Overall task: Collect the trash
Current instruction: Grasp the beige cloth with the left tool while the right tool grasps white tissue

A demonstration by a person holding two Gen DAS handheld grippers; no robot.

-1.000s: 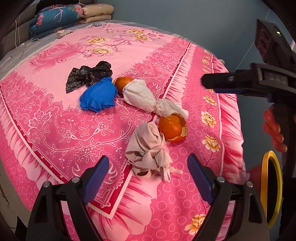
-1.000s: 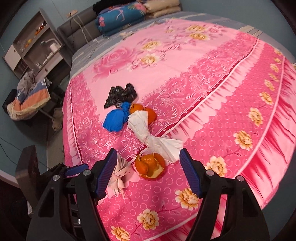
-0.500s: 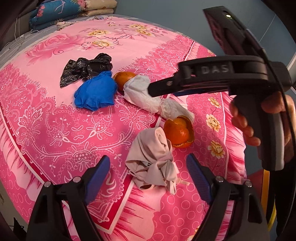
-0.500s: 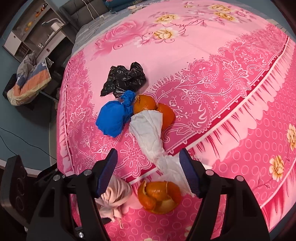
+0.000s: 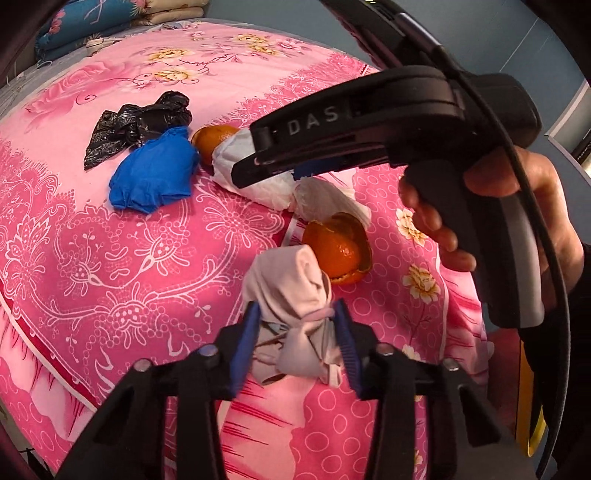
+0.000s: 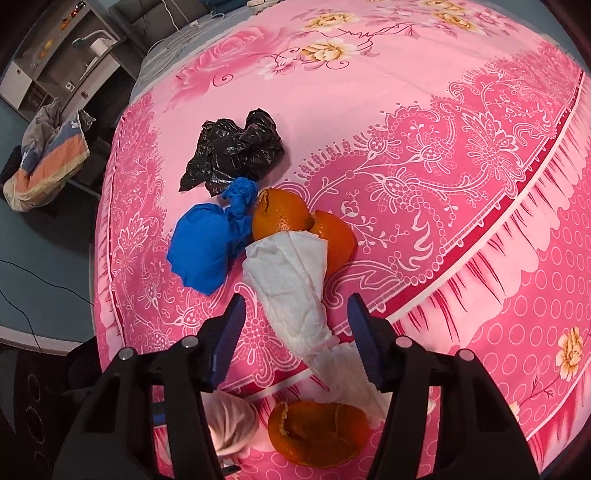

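Observation:
Trash lies on a pink flowered bedspread point(image 6: 443, 110). My left gripper point(image 5: 295, 332) is closing, and its blue pads press on both sides of a crumpled beige bag point(image 5: 291, 284). Just beyond it sits an orange peel point(image 5: 336, 251). My right gripper point(image 6: 295, 328) points down over a twisted white tissue point(image 6: 291, 280). Its jaws are closing with the tissue between them, and the pads stand clear of it. A second orange peel point(image 6: 284, 218), a blue glove point(image 6: 203, 251) and a black plastic bag point(image 6: 236, 147) lie farther back.
A person's hand point(image 5: 517, 206) holds the right gripper's handle above the bed's edge. Folded quilts point(image 5: 110, 18) lie at the bed's far end. A shelf unit point(image 6: 55, 55) and a heap of clothes point(image 6: 48, 158) stand beside the bed. A yellow rim point(image 5: 532, 406) shows low at the right.
The left jaws have closed in onto the beige bag. The right gripper has sunk toward the white tissue, and its jaws have narrowed around it.

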